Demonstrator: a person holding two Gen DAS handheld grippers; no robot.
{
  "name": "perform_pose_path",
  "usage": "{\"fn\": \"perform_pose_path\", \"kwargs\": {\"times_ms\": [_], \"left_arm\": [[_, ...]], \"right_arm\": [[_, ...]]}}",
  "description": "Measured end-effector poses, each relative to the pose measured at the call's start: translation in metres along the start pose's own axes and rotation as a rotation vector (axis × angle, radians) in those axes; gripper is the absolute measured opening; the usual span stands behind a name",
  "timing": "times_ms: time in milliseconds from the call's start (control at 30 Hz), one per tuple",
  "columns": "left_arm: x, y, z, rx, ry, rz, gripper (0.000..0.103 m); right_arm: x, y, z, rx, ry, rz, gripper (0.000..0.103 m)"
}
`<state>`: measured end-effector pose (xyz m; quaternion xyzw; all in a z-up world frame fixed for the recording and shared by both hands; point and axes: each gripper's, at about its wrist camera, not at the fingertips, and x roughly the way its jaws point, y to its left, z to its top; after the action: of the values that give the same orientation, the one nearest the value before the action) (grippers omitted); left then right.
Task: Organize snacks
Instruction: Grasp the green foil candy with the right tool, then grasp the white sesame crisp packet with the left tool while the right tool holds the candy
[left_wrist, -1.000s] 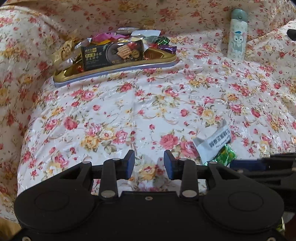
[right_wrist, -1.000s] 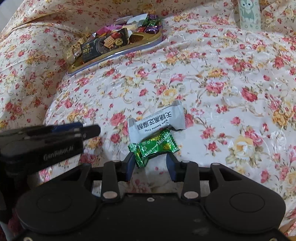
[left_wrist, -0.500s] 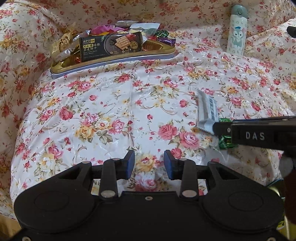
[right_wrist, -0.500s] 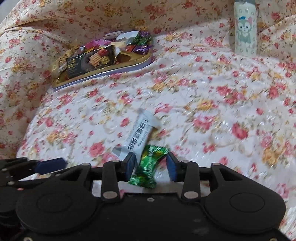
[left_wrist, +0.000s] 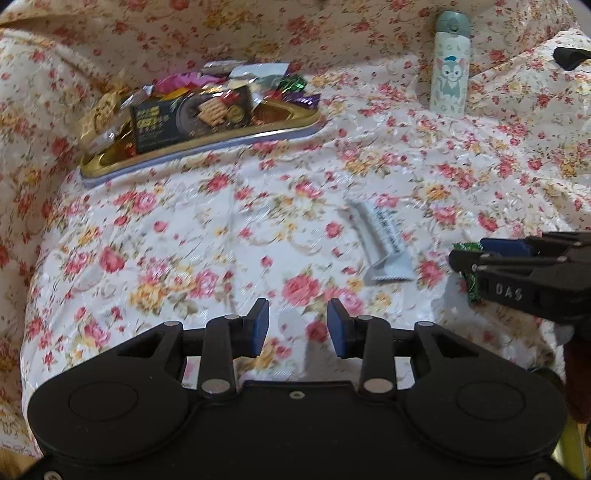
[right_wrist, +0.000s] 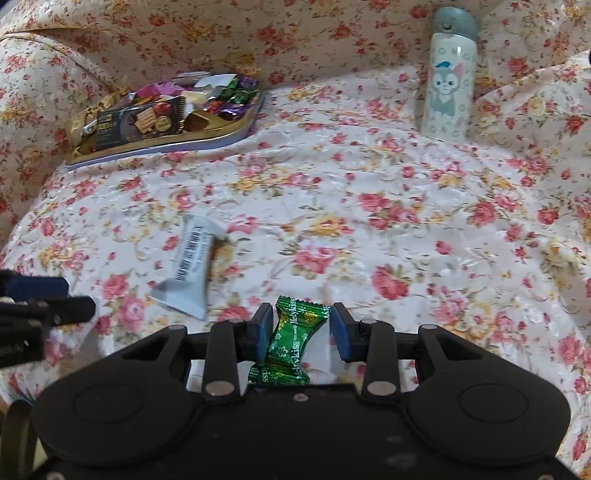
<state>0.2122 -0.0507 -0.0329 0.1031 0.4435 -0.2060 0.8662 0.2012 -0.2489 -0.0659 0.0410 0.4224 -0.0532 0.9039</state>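
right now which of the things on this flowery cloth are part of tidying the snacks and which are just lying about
Part of the job:
- green candy, between the right gripper's jaws
- white snack bar, loose on the cloth
- gold tray, already piled with snacks
- left gripper, empty

Just lying about:
- cat-print bottle, standing at the back
- floral cloth

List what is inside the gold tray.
The tray holds a dark cracker pack and a heap of foil-wrapped candies. Whatever lies under the pack and the heap is hidden.
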Motion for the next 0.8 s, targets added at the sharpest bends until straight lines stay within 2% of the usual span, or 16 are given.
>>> {"fn": "perform_pose_path", "kwargs": {"times_ms": [167, 500, 800], "left_arm": [[0.001, -0.017, 0.016, 0.028, -0.018, 0.008, 0.045], [0.019, -0.043, 0.041, 0.012, 0.008, -0.043, 0.045], [0.037, -0.056, 0.053, 0.036, 0.027, -0.012, 0.046]], "right_arm": [[-0.004, -0.009, -0.007, 0.002, -0.025, -0.015, 0.038], [-0.013, -0.015, -0.026, -0.029, -0.072, -0.022, 0.038], [-0.015, -0.013, -0.038, -0.072, -0.115, -0.017, 0.041]]}}
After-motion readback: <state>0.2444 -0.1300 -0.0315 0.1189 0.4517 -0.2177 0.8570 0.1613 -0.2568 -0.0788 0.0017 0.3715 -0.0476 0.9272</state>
